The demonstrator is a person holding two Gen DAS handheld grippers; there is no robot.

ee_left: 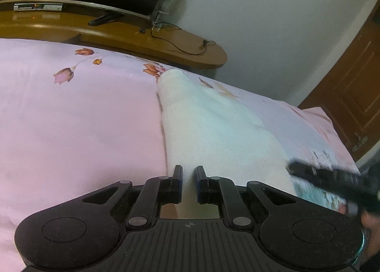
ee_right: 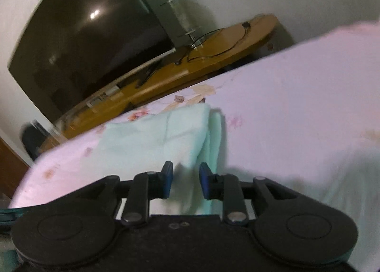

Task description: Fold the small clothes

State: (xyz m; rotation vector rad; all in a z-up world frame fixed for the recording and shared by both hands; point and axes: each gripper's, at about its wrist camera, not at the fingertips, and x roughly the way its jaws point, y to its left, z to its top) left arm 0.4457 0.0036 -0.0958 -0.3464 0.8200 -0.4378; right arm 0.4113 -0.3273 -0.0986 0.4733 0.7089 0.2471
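A small pale mint-white garment (ee_left: 213, 127) lies folded lengthwise on the pink floral bedsheet (ee_left: 71, 117). My left gripper (ee_left: 188, 170) is at the garment's near edge, jaws a narrow gap apart with cloth between them. My right gripper (ee_right: 186, 167) is over the near end of the same garment (ee_right: 161, 134), jaws apart with cloth between them; the grip is unclear. The right gripper's finger also shows, blurred, in the left wrist view (ee_left: 327, 177).
A wooden TV bench (ee_left: 154, 41) with a cable and a dark TV (ee_right: 83, 34) stands beyond the bed's far edge. A brown door (ee_left: 351, 91) is at the right. The bed's edge runs along the garment's far end.
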